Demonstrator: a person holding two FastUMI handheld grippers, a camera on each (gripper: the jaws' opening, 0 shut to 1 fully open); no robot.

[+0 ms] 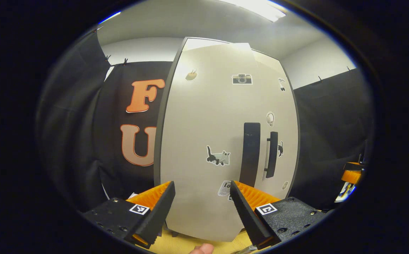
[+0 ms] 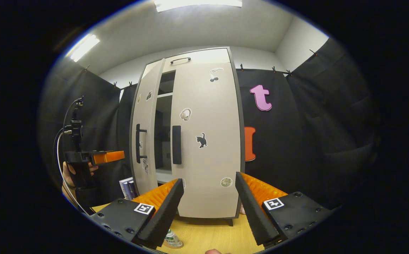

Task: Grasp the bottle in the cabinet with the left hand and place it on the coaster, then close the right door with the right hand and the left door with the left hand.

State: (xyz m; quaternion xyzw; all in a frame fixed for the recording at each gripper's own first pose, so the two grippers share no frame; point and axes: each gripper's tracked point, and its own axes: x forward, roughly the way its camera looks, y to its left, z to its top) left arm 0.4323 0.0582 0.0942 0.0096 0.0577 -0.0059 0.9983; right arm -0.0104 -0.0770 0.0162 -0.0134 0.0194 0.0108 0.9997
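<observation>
Bottle (image 2: 172,239) stands on the wooden table (image 2: 208,236) in front of the cabinet (image 2: 204,106), its cap just beside the right gripper's (image 2: 209,208) spread, empty fingers. Right door (image 2: 208,141) sits closed while the left door (image 2: 143,141) stands ajar. Left gripper (image 1: 201,208) faces that door, jaws apart, holding nothing.

No legible text (stickers too small).
</observation>
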